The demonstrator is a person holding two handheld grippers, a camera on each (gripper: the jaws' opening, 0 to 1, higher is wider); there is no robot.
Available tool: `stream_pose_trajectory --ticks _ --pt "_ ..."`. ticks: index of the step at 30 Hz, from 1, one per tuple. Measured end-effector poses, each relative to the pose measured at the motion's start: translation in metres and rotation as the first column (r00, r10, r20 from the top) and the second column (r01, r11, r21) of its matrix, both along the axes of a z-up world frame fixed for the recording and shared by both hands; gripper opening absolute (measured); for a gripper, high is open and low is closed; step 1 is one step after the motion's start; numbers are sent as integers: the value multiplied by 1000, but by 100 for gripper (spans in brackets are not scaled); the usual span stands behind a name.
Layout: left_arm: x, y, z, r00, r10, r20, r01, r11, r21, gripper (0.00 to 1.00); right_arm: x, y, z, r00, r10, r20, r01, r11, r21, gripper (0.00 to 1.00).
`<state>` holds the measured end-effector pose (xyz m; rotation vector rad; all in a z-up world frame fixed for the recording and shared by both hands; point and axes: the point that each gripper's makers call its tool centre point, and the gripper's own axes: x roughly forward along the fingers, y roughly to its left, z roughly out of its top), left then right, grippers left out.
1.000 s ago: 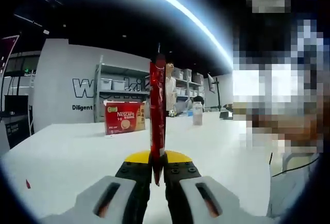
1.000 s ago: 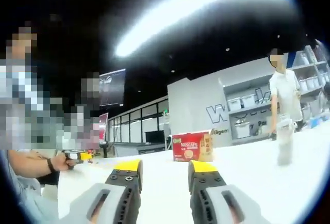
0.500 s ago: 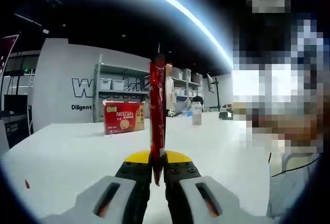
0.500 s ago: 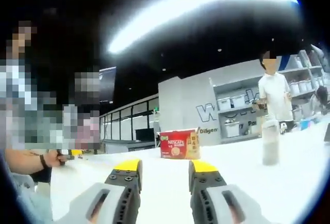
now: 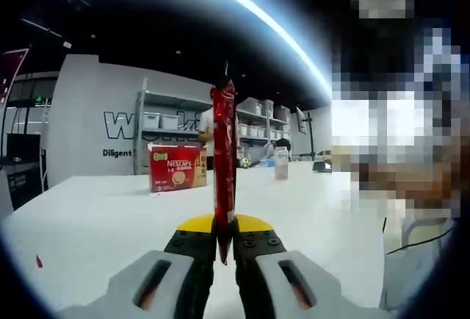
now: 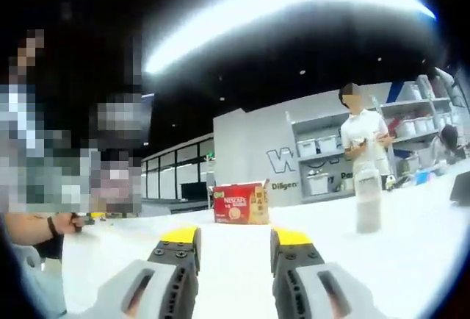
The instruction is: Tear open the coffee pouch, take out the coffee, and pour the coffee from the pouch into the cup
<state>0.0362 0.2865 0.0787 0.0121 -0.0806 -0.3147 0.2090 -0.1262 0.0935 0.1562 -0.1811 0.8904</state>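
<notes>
Coffee pouch held upright in the left gripper, right gripper empty

Coffee pouch (image 5: pixel 224 168), a slim red stick sachet, stands upright in the left gripper view, rising from between the jaws of the left gripper (image 5: pixel 224 242). Those jaws, black with yellow tips, are closed tightly on the pouch's lower end, and the top of the pouch looks crimped and unopened.

Beyond the pouch lies a broad white table (image 5: pixel 95 216). On it, to the left of the pouch and farther back, sits a red Nescafe box (image 5: pixel 177 167). To the right of the pouch, also farther back, stands a clear bottle (image 5: pixel 281 162) with a pale cap. Behind the table is a grey wall with large white lettering and shelving (image 5: pixel 158 124) carrying pale storage bins. A person in a white top stands behind the pouch, mostly hidden by it.

In the right gripper view, the right gripper (image 6: pixel 235 242) has its jaws spread apart with nothing between them, hovering over the same white table (image 6: pixel 411 245). The red Nescafe box (image 6: pixel 240 203) sits on the table straight beyond the gap between the jaws. To the right of the box stands the clear bottle (image 6: pixel 369 201), and behind the bottle is the person in a white top (image 6: pixel 363 139), standing before the shelving (image 6: pixel 319 165). At the far left of the box, a person's hand (image 6: pixel 62 223) with a dark wristband rests near the table edge.
</notes>
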Motion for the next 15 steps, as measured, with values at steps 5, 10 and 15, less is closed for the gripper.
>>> stream_pose_trajectory --ticks 5,10,15 --pt "-1 0 2 1000 -1 10 1 1000 -8 11 6 -9 1 999 -37 4 37 999 -7 40" --pt "-2 -1 3 1000 -6 12 6 1000 -14 11 17 -20 -4 997 -75 -13 75 997 -1 40" --pt "-2 -1 2 1000 -5 12 5 1000 -12 11 25 -32 -2 993 -114 -24 115 993 15 40"
